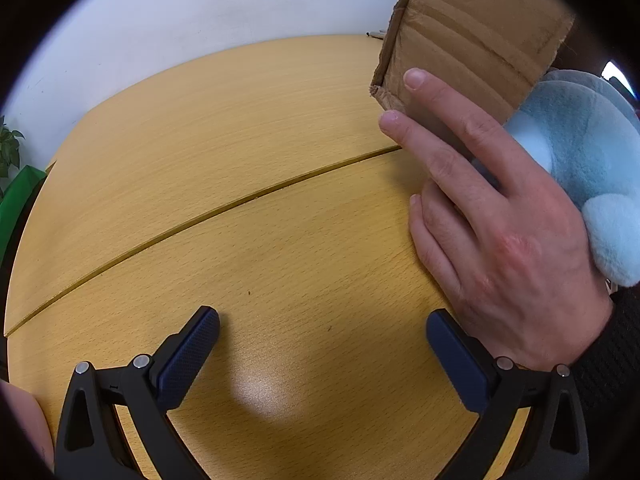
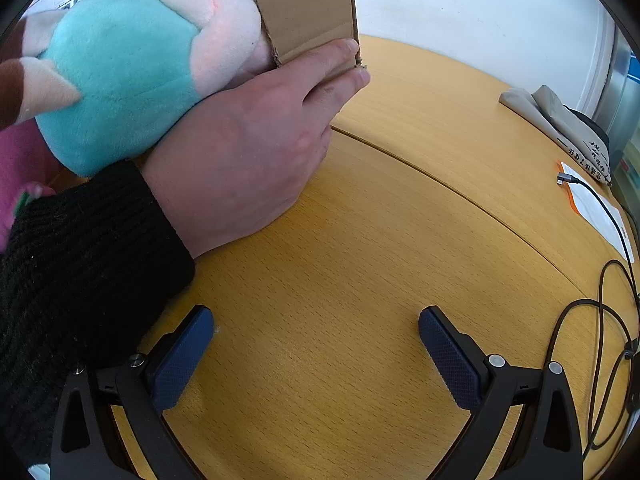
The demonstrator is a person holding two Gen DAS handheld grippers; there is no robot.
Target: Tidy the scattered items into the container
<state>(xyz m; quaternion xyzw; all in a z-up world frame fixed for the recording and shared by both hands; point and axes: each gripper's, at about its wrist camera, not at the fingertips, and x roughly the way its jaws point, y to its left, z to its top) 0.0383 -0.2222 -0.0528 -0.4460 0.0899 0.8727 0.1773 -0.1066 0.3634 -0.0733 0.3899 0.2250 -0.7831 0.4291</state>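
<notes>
- Our wooden table (image 2: 360, 240) fills both views, bare directly beneath each gripper.
- Ahead of us stands the cardboard box (image 2: 308, 4), forward-right of the left gripper (image 1: 323, 354) and forward-left of the right gripper (image 2: 316, 354).
- A teal plush toy (image 2: 120, 72) leans against the box's flap, just left of the right gripper.
- A bare hand (image 2: 248, 152) steadies the flap; we should wait until it clears.
- Both grippers sit spread wide, holding nothing; we should approach the plush low and centred.
</notes>
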